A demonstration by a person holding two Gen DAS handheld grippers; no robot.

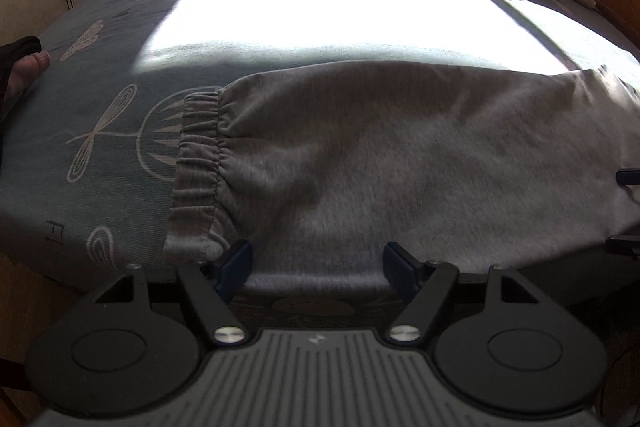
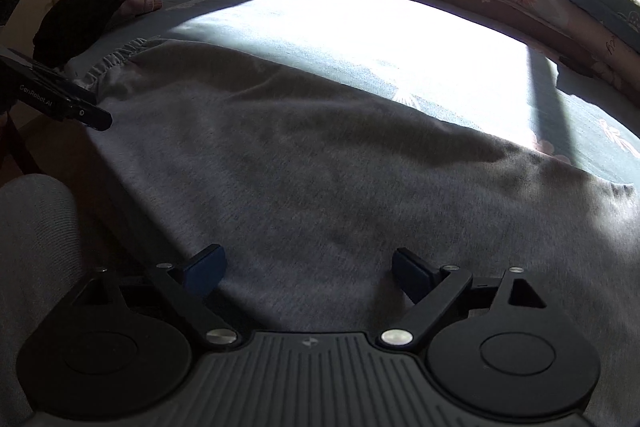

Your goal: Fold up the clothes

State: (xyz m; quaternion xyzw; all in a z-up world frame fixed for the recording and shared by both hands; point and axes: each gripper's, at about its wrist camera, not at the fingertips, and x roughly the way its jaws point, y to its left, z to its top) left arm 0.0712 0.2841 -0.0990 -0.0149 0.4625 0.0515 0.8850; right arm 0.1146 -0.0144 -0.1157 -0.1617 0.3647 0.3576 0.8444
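Jaws of my left gripper (image 1: 316,269) and right gripper (image 2: 308,273) both gape, holding nothing, over the near edge of the grey sweatpants (image 1: 380,155) lying flat across the bed (image 1: 100,75), so I judge I'm between folds and next must pinch that hem to lift it toward the elastic cuff (image 1: 198,163).

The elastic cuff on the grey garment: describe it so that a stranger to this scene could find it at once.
Start at the bed's blue-grey patterned sheet. Across its near edge lies a grey garment. The elastic cuff is its left end, a gathered, ribbed band, unlike the smooth cloth beside it.
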